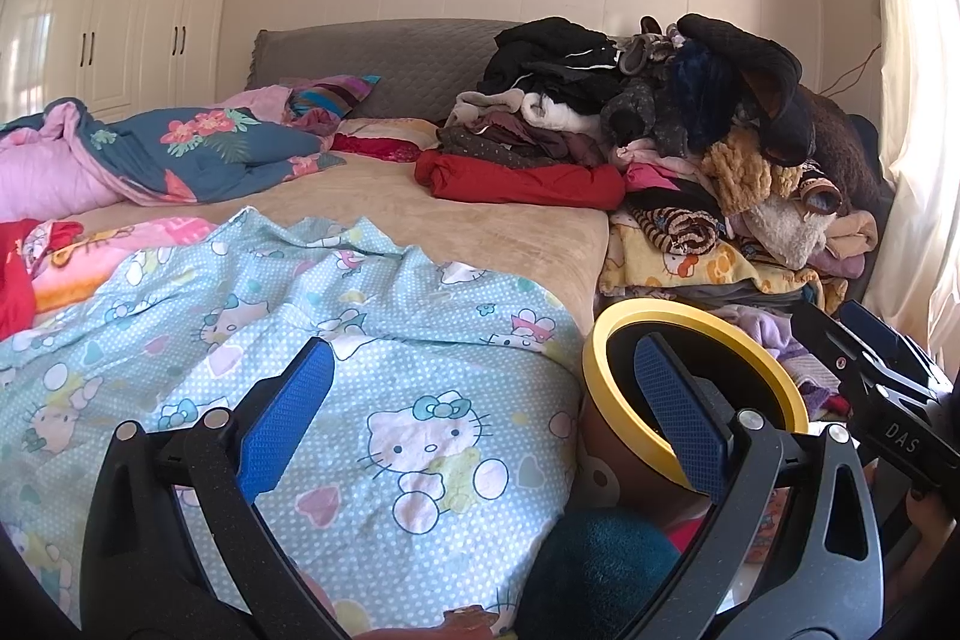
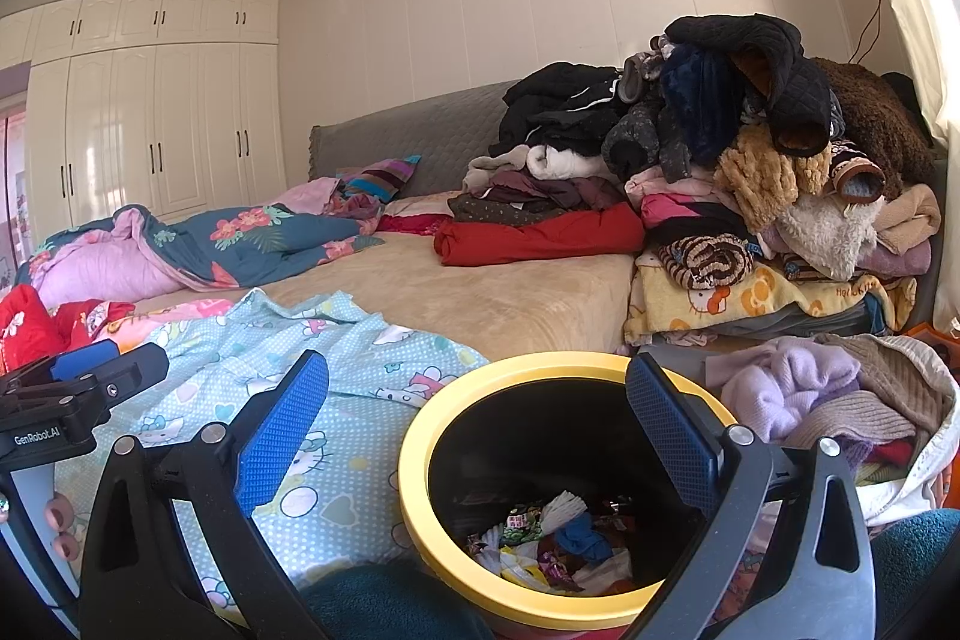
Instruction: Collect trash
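Observation:
A yellow-rimmed bin (image 2: 420,514) with a black inside stands at the foot of the bed, just below my right gripper (image 2: 480,436). Crumpled wrappers and scraps of trash (image 2: 552,538) lie at its bottom. My right gripper is open and holds nothing; its right finger crosses the bin's rim. In the left wrist view the same bin (image 1: 606,340) sits at the lower right, partly behind the right finger of my left gripper (image 1: 486,418). That gripper is open and empty too, hovering over a light blue cartoon-cat sheet (image 1: 300,340).
A tan bed (image 2: 510,298) carries a floral quilt (image 2: 240,244) on the left and a tall pile of clothes (image 2: 720,148) on the right. More clothes in a bag (image 2: 840,400) lie right of the bin. White wardrobes (image 2: 150,130) line the far left wall.

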Demonstrator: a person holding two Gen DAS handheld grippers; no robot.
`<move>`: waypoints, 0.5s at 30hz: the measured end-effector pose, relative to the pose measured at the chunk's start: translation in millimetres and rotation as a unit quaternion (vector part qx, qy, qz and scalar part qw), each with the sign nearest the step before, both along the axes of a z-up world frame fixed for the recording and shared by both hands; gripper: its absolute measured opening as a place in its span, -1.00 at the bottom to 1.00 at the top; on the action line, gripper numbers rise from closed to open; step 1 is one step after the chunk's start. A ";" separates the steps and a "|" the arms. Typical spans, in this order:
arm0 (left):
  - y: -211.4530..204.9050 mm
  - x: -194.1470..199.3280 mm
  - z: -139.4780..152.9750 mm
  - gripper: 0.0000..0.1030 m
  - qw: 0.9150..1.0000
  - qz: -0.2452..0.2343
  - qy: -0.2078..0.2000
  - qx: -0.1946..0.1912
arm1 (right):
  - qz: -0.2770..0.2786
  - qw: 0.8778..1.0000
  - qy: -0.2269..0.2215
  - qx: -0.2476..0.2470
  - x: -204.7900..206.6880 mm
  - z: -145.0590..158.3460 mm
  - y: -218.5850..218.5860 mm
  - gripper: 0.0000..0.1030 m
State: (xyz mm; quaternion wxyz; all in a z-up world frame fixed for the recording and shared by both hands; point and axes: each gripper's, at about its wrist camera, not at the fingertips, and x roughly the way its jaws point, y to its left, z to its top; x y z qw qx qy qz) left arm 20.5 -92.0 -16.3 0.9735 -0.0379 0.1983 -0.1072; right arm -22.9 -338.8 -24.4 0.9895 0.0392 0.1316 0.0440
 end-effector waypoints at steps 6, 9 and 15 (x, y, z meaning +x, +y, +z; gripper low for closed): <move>0.9 0.7 -4.1 0.79 1.000 -0.001 0.005 0.000 | 0.001 1.000 -0.002 0.003 -0.1 0.5 -0.2 0.88; 3.1 1.3 -7.8 0.79 1.000 0.003 0.012 -0.002 | 0.001 1.000 -0.010 0.006 -0.5 5.0 -7.1 0.88; 42.2 15.3 -9.8 0.79 0.996 0.074 0.043 -0.040 | 0.044 0.998 -0.039 -0.013 2.7 25.4 23.9 0.88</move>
